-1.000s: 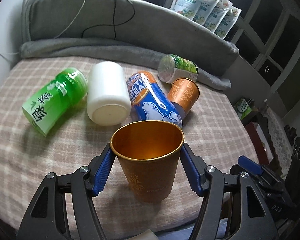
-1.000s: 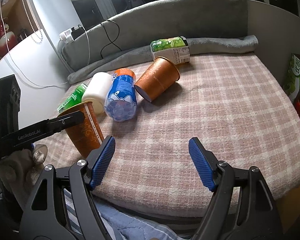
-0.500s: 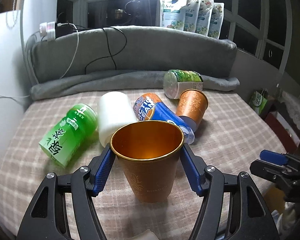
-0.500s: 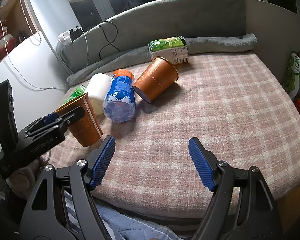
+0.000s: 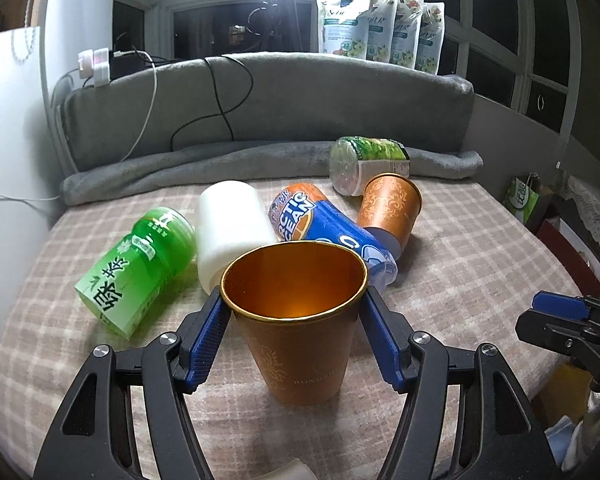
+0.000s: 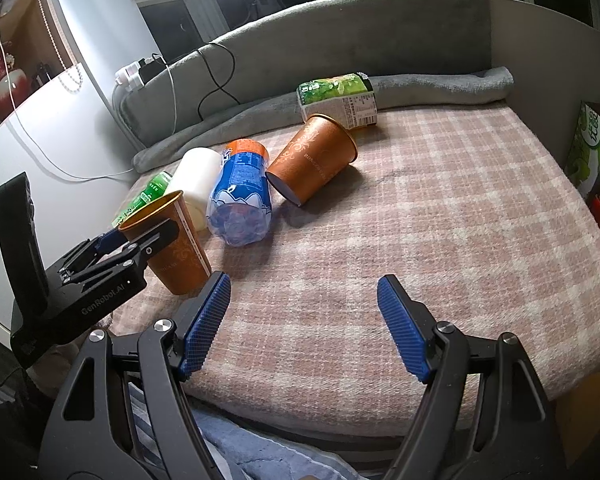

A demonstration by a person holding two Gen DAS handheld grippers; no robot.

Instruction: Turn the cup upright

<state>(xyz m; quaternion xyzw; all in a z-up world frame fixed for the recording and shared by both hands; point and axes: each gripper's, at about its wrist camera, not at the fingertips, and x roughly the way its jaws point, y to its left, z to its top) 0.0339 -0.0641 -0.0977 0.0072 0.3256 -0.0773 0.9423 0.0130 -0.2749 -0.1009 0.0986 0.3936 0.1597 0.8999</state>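
An orange cup (image 5: 298,320) with a gold rim stands upright, mouth up, its base on the checked blanket (image 5: 480,248). My left gripper (image 5: 294,308) is shut on the orange cup, blue pads against its upper wall on both sides. It also shows in the right wrist view (image 6: 172,246), held by the left gripper (image 6: 112,248). A second orange cup (image 5: 390,210) lies on its side further back, also in the right wrist view (image 6: 314,158). My right gripper (image 6: 304,320) is open and empty over the blanket's near edge.
A green can (image 5: 136,268), a white cylinder (image 5: 230,222), a blue Arctic Ocean bottle (image 5: 332,236) and a green-labelled bottle (image 5: 370,162) lie on their sides behind the cup. A grey cushion (image 5: 260,100) with cables backs the bed. A green bag (image 6: 590,140) stands off the right edge.
The left gripper has tilted level with the cup in it, so the cup now stands straighter on the blanket. The right gripper has stayed put.
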